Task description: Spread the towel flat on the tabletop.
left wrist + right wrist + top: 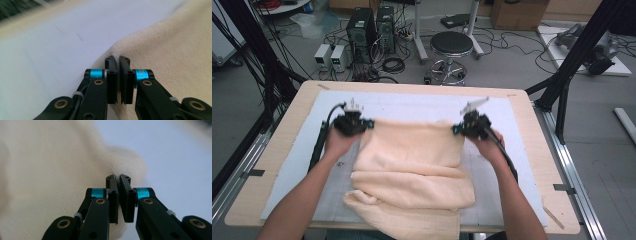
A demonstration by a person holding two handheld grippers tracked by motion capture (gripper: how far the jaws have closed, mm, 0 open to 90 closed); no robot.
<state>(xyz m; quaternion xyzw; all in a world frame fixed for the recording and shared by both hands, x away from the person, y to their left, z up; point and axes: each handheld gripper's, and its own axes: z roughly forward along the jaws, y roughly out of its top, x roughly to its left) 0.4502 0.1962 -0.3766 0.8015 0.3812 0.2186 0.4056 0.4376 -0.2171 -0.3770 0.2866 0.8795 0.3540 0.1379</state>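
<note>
A cream towel (pixel 412 160) lies folded in loose layers on the white mat (pixel 412 106), its near end hanging over the table's front edge. My left gripper (pixel 369 124) is shut on the towel's far left corner, held by the person's left hand. My right gripper (pixel 457 129) is shut on the far right corner. In the left gripper view the jaws (pixel 118 60) meet at the towel's (pixel 175 50) edge, above the mat (pixel 50 55). In the right gripper view the jaws (pixel 117 178) pinch a bunched corner of the towel (pixel 50 175). The stretch of towel between the two grippers is raised and taut.
The mat covers most of a wooden table (pixel 277 145). Black frame posts (pixel 577 55) stand at both sides. Beyond the far edge are a round stool (pixel 452 45), computer towers (pixel 362 27) and cables on the floor.
</note>
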